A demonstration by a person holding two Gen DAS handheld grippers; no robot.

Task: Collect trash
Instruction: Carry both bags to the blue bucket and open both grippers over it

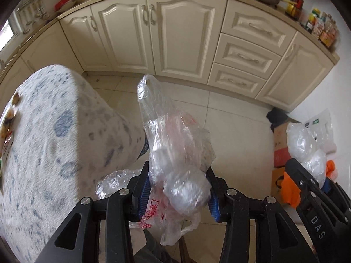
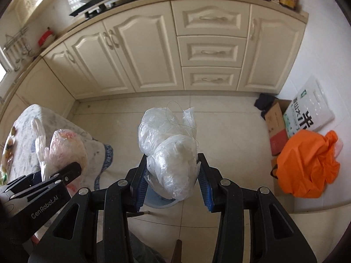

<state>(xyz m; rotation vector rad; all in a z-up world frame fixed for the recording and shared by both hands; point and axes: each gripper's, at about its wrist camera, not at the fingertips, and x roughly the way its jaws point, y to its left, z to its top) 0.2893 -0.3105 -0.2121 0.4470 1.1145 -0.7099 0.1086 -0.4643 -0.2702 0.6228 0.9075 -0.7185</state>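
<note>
My left gripper (image 1: pixel 178 188) is shut on a crumpled clear plastic bag with red print (image 1: pixel 175 153), its blue pads pressing on both sides; the bag's handle sticks up and a tail hangs below. My right gripper (image 2: pixel 172 175) is shut on a bundled whitish clear plastic bag (image 2: pixel 169 151). Both point steeply down over the tiled floor. In the left wrist view the right gripper (image 1: pixel 313 171) shows at the right with its bag (image 1: pixel 305 144). In the right wrist view the red-print bag (image 2: pixel 65 149) shows at the left. A pale blue round rim (image 2: pixel 160 202) lies under the right gripper, mostly hidden.
A table with a white, blue-spotted cloth (image 1: pixel 43 142) stands close on the left, food scraps (image 1: pixel 8 118) at its edge. By the right wall sit a full orange bag (image 2: pixel 307 164), cardboard boxes (image 2: pixel 276 127) and a rice sack (image 2: pixel 309 111). Cream cabinets (image 2: pixel 142 50) run along the back.
</note>
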